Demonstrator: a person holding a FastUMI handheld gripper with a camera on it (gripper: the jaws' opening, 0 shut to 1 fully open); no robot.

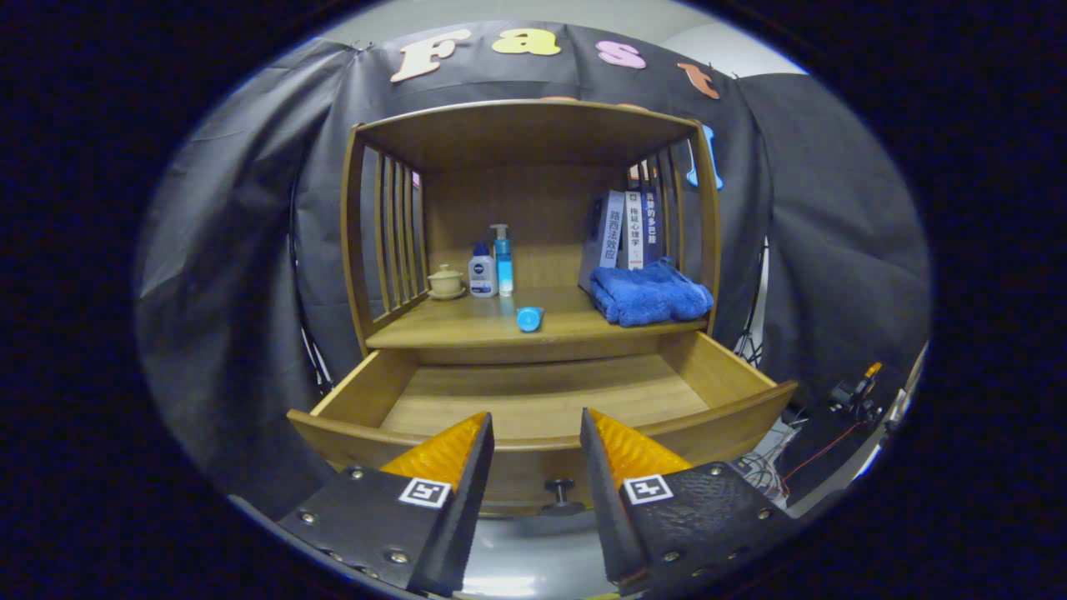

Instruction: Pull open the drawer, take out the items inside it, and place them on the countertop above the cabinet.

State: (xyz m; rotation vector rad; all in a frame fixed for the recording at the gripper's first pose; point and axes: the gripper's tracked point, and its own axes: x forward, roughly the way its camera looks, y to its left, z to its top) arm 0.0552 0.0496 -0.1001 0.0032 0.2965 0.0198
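Wooden drawer (533, 400) pulled open, bare inside; hand-held gripper (536, 433) parted, holding nothing

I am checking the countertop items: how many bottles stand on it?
2. A white bottle and a taller blue pump bottle stand together at the countertop's back, right of the small lidded cup. The open gripper holds nothing.
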